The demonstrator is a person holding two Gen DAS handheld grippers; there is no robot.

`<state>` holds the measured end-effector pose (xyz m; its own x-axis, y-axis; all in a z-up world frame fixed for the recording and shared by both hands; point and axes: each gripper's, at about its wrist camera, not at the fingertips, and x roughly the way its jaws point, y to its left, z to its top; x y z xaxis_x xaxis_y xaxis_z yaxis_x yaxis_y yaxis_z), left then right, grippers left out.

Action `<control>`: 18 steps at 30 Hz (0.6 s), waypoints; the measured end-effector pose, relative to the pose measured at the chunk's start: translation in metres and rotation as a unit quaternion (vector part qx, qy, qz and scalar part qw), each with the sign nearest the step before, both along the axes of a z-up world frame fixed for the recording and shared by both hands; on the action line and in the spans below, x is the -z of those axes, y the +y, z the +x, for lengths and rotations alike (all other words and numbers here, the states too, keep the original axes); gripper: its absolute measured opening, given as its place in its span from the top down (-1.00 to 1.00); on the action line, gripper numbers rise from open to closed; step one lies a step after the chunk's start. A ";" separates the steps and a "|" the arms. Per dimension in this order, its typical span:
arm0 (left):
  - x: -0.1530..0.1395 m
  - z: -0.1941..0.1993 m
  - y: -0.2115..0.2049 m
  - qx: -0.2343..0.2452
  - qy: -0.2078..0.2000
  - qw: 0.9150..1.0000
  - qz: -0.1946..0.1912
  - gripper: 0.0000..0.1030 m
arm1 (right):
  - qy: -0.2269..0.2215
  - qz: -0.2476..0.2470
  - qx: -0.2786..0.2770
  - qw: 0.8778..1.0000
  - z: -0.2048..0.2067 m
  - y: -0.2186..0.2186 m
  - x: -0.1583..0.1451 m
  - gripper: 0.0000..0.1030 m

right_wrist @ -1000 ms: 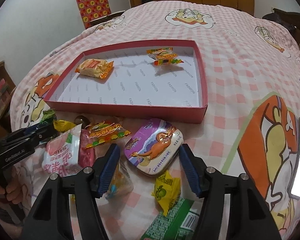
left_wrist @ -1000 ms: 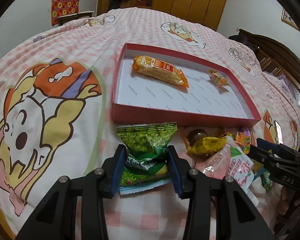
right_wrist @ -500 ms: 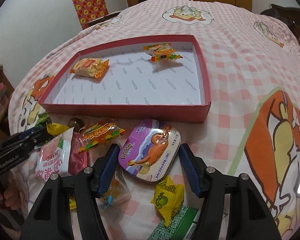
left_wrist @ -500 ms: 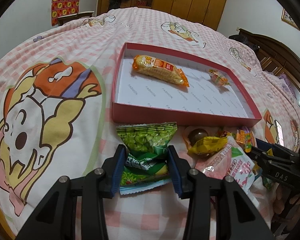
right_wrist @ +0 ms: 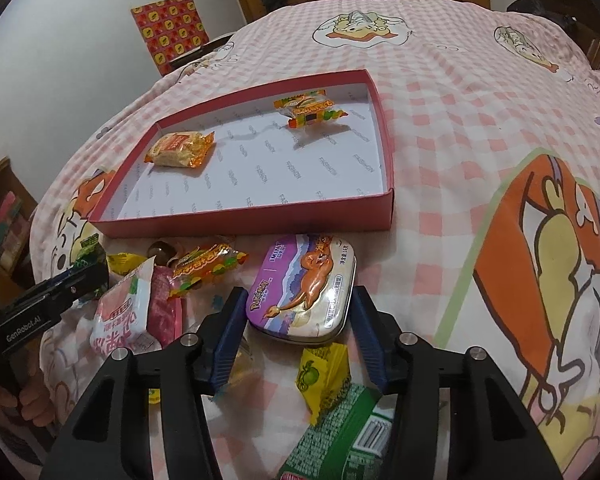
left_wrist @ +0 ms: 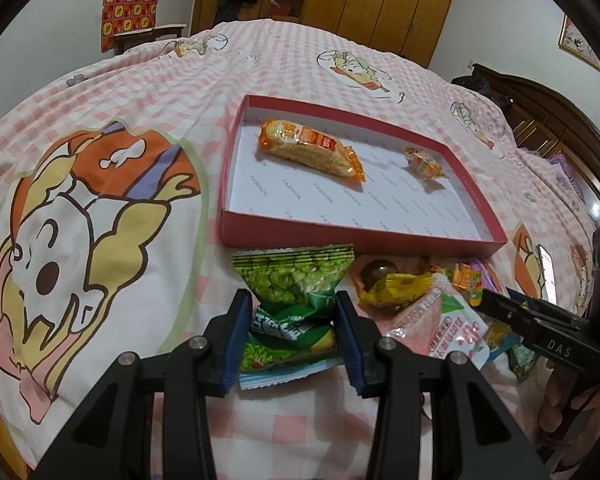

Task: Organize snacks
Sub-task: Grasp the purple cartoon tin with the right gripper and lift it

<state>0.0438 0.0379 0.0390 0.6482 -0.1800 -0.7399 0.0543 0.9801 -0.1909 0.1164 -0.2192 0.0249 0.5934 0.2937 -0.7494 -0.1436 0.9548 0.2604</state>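
Beside the purple tin [right_wrist: 305, 285], loose snacks [right_wrist: 204, 266] crowd

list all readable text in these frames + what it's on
"FASHION", repeated: floor of red box
"Pokémon", "MINT": purple tin
"GenRobot.AI": left gripper body
"DAS": right gripper body
Pink packet, green pea bag, tin small print: unreadable.

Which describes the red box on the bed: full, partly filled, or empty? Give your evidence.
Partly filled. The red box holds only an orange wafer packet and a small candy packet; most of its white floor is bare.
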 end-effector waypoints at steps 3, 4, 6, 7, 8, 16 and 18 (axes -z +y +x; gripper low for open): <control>-0.004 -0.002 0.000 0.001 -0.003 1.000 -0.003 0.15 | -0.002 0.010 0.001 1.000 -0.004 -0.003 -0.003 -0.03; -0.005 -0.002 -0.001 0.002 -0.004 1.000 -0.003 0.15 | -0.003 0.012 0.001 1.000 -0.005 -0.004 -0.004 -0.03; -0.008 -0.003 -0.002 0.003 -0.006 1.000 -0.005 0.15 | -0.006 0.015 0.001 1.000 -0.008 -0.005 -0.006 -0.03; -0.010 -0.004 -0.002 0.004 -0.008 1.000 -0.006 0.15 | -0.007 0.016 0.000 1.000 -0.009 -0.006 -0.008 -0.03; -0.011 -0.005 -0.003 0.005 -0.009 1.000 -0.007 0.15 | -0.009 0.017 0.000 1.000 -0.010 -0.006 -0.008 -0.03; -0.024 -0.009 -0.005 0.007 -0.022 1.000 -0.004 0.15 | -0.021 0.024 -0.002 0.999 -0.018 -0.011 -0.019 -0.03; -0.026 -0.009 -0.006 0.008 -0.024 1.000 -0.002 0.15 | -0.025 0.025 -0.003 0.999 -0.020 -0.011 -0.022 -0.03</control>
<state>0.0350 0.0320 0.0648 0.6797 -0.1937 -0.7075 0.0786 0.9782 -0.1923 0.0966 -0.2300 0.0465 0.6279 0.3333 -0.7033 -0.1631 0.9400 0.2998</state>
